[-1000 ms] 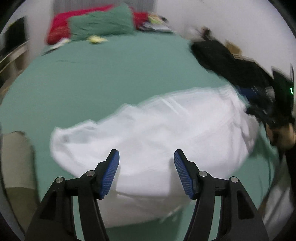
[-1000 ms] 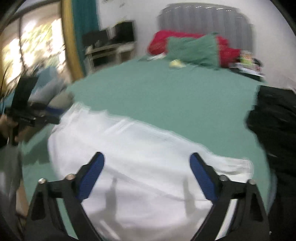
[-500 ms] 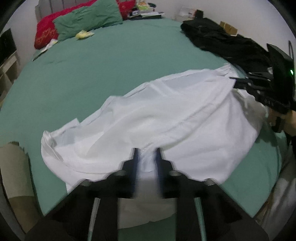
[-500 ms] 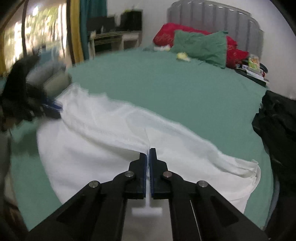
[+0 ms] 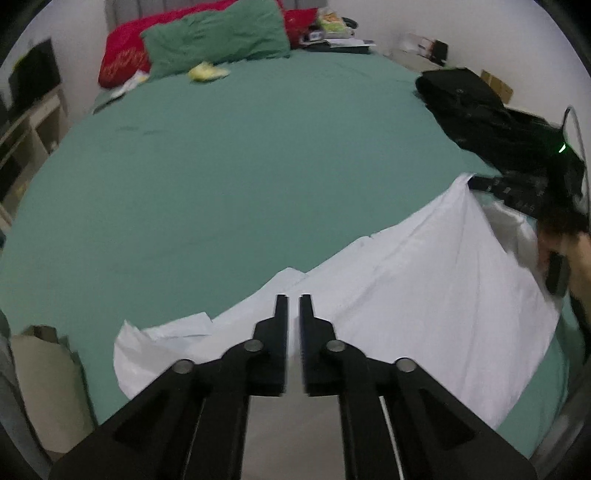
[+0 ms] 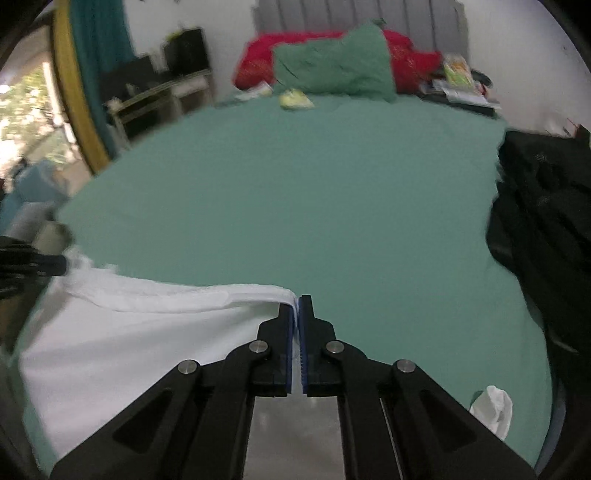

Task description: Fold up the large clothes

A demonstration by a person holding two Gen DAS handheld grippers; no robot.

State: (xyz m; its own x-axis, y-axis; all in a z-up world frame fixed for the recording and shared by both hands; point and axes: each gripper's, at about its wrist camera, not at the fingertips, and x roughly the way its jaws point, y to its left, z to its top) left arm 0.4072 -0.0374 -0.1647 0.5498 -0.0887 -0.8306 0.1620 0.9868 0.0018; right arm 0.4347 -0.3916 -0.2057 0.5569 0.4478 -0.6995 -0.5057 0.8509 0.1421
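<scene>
Left wrist view shows the left hand-held gripper (image 5: 293, 299) with its black jaws drawn narrow, pinching the upper edge of the large white cloth garment (image 5: 424, 295), which hangs and drapes toward the near edge of the bed with the green sheet (image 5: 221, 184). From the right wrist view, the right hand-held gripper (image 6: 297, 299) is likewise closed tight, its blue fingertips (image 6: 302, 314) clamping a bunched hem of the same white garment (image 6: 129, 343); that hem runs taut to the left across the frame toward the other gripper at the left border. In the left wrist view the right gripper appears at the far right, holding the garment's raised corner, and the fabric falls away from that corner in a long slanting edge. A loose flap of the garment lies on the sheet at the lower left. Beyond the cloth the green sheet stretches broad and bare up to the green pillow (image 5: 218, 35) and red pillow (image 5: 125, 61) at the headboard. A heap of black clothing (image 5: 487, 114) lies along the bed's right edge, near the right gripper. A small crumpled white item (image 6: 493, 410) rests at the bed's near right corner, seen from the right wrist
</scene>
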